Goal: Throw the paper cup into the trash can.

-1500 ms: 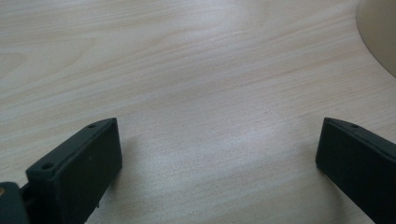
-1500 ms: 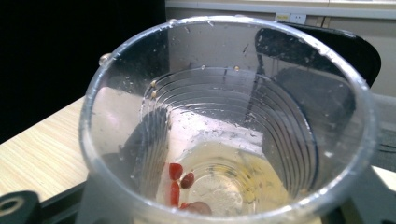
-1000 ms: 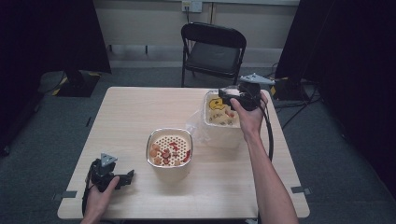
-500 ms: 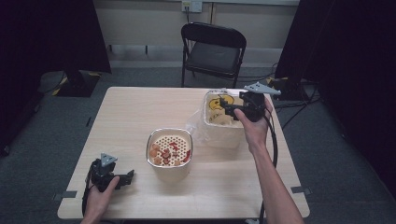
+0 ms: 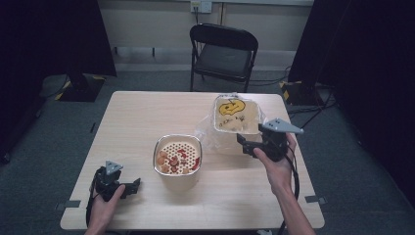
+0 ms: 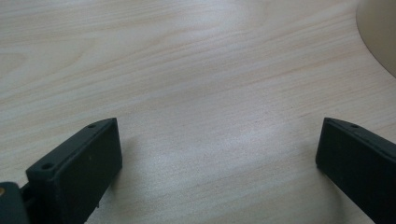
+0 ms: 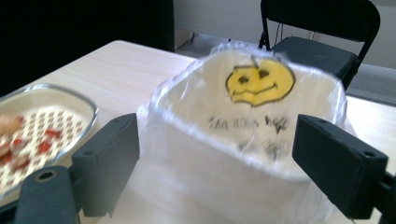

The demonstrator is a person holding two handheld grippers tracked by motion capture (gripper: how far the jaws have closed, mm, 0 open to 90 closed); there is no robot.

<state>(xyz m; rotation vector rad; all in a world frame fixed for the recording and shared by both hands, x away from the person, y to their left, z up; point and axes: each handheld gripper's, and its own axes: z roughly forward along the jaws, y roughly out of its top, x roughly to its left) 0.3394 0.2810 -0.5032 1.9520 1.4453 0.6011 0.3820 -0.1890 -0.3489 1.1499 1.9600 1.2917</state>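
A white bin lined with a clear plastic bag bearing a yellow smiley face (image 5: 236,115) (image 7: 259,82) stands at the table's right back. My right gripper (image 5: 250,145) (image 7: 215,154) is open just in front of its near wall, its jaws spread wide with nothing between them. At the table's middle sits a cream bowl with a perforated insert (image 5: 178,155) (image 7: 32,130) holding red and orange food pieces. My left gripper (image 5: 129,187) (image 6: 212,163) rests open low over the bare wood near the front left corner, the bowl's side (image 6: 380,32) just ahead to its right.
A black folding chair (image 5: 222,49) (image 7: 322,32) stands behind the table's far edge. The wooden tabletop (image 5: 142,122) has free room along its left half and front. Dark curtains flank both sides of the room.
My right gripper has drawn back from above the bin toward the near side and now sits lower, in front of the bin. The left gripper has stayed where it was.
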